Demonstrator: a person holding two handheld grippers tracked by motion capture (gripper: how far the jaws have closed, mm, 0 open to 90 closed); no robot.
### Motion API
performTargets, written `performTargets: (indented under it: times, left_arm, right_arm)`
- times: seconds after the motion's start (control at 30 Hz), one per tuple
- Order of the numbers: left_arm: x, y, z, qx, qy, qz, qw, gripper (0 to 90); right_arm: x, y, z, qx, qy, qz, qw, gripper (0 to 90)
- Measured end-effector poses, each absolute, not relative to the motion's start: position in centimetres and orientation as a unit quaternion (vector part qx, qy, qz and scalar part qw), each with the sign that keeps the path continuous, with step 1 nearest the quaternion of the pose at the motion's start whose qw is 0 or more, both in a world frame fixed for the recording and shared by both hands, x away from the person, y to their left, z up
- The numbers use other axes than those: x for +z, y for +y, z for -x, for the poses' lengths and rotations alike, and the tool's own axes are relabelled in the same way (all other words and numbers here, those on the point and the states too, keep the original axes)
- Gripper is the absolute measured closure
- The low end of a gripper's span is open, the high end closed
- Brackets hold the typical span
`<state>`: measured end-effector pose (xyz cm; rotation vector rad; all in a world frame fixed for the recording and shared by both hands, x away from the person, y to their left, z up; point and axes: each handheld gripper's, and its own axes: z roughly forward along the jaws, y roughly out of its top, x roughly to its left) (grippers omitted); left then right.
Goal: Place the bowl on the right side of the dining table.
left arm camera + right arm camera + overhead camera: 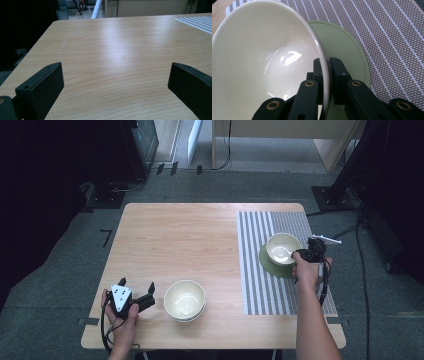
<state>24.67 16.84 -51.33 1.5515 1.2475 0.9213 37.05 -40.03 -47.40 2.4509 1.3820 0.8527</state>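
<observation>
The right gripper point(327, 75) has its jaws clenched on the rim of the cream bowl point(282, 248), seemingly just above the green plate point(270, 265). Left gripper point(136, 292) idles, jaws released, on the bench point(190, 235). Next: lower gently, then release.

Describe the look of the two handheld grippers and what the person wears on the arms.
Both are black two-jaw tools. The left gripper carries a pale grey three-cornered plate dotted with dark marks, and a dark cable loops from it. Its jaw tips are flat, blocky pads with small screw holes. The right gripper shows black linkage bars with brass-coloured pivots; a cable trails along the forearm. No sleeves reach the forearms.
</observation>
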Motion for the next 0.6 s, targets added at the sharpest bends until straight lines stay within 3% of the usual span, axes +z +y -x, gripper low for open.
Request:
performTargets:
  times: [0.6]
  left_arm:
    - [-51.34,16.79,-24.68,0.375,0.505,-0.63,0.455,0.1]
  right_arm:
    - [-48.04,-40.96,-37.55,0.282,0.455,-0.842,0.071,84.1]
